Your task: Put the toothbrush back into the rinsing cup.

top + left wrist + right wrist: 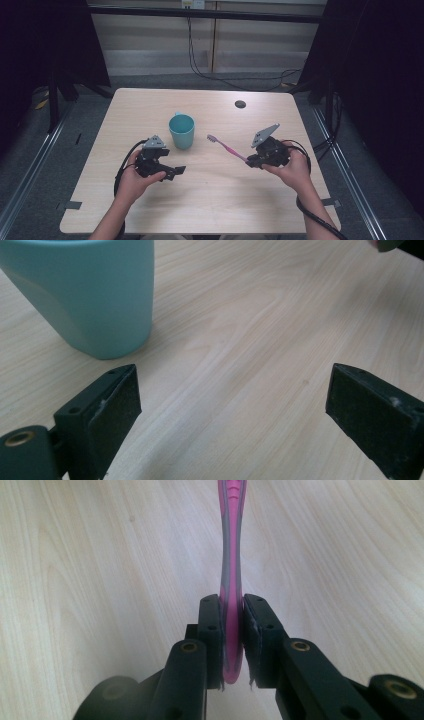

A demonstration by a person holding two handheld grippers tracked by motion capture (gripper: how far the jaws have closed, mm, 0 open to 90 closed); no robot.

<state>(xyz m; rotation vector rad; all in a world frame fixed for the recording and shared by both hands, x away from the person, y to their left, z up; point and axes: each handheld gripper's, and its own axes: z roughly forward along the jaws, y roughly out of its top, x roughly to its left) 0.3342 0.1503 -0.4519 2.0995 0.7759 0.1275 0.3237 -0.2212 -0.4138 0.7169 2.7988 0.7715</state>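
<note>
Near the table's (pixel 150 210) middle, the right gripper (pixel 251 161) clamps a pink toothbrush (pixel 227 147), likely for the cup (pixel 181 131), while the left gripper (pixel 172 172) gapes empty.

The cup's (pixel 85 295) rim and the toothbrush's (pixel 231 555) head are cut off.

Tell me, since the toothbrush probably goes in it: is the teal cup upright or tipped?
Upright. The teal cup stands on its base on the table, its open rim facing up; the left gripper view shows its wall rising from the wood.
</note>
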